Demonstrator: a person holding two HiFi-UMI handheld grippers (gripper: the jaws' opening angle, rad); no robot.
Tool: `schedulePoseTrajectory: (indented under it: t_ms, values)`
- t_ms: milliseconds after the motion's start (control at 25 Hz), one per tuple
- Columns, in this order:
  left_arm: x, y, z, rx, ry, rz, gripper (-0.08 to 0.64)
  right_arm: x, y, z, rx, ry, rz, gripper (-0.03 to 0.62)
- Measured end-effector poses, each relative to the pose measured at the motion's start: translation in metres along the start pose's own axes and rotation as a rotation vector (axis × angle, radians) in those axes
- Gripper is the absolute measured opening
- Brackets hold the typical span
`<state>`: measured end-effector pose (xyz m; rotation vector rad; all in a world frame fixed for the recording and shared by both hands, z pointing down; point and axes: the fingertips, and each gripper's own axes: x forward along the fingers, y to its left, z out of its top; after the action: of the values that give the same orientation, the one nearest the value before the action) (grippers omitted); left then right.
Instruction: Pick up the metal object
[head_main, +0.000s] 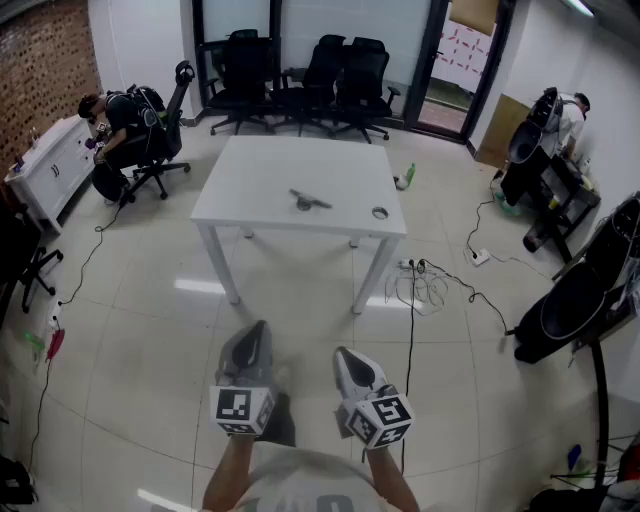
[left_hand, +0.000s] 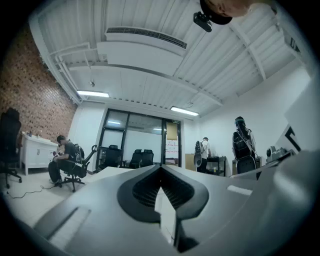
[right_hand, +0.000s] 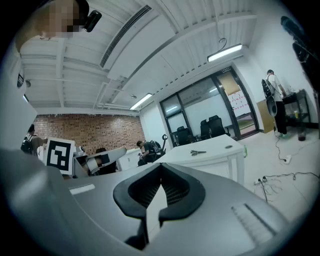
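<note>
The metal object (head_main: 310, 201) lies flat near the middle of the white table (head_main: 250, 190), a thin grey piece with arms. It also shows far off on the tabletop in the right gripper view as the metal object (right_hand: 198, 152). Both grippers are held low over the floor, well short of the table. My left gripper (head_main: 258, 328) is shut with nothing in it, its tips meeting in the left gripper view (left_hand: 160, 168). My right gripper (head_main: 343, 352) is likewise shut and empty, its tips closed in the right gripper view (right_hand: 161, 168).
A small ring (head_main: 380, 213) sits near the table's right front corner. A green bottle (head_main: 408, 177) and cables (head_main: 430, 285) lie on the floor to the right. Black office chairs (head_main: 300, 70) stand behind the table. A seated person (head_main: 125, 125) is at the left, and another person (head_main: 565, 115) at the right.
</note>
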<state>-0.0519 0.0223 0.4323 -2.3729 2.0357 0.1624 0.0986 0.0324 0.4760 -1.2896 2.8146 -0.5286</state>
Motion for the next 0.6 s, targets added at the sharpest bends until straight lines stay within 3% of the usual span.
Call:
schedulePoseTrajectory:
  t_ms: [320, 440, 600]
  values:
    - [0.186, 0.085, 0.037, 0.039, -0.049, -0.086, 0.0, 0.196, -0.051, 0.091, -0.069, -0.096, -0.057, 0.014]
    - [0.232, 0.104, 0.026, 0.042, -0.04, -0.106, 0.0, 0.237, -0.072, 0.105, -0.053, -0.094, -0.089, 0.014]
    - [0.273, 0.118, 0.009, -0.013, 0.02, -0.096, 0.0, 0.277, -0.097, 0.102, -0.031, -0.034, -0.092, 0.014]
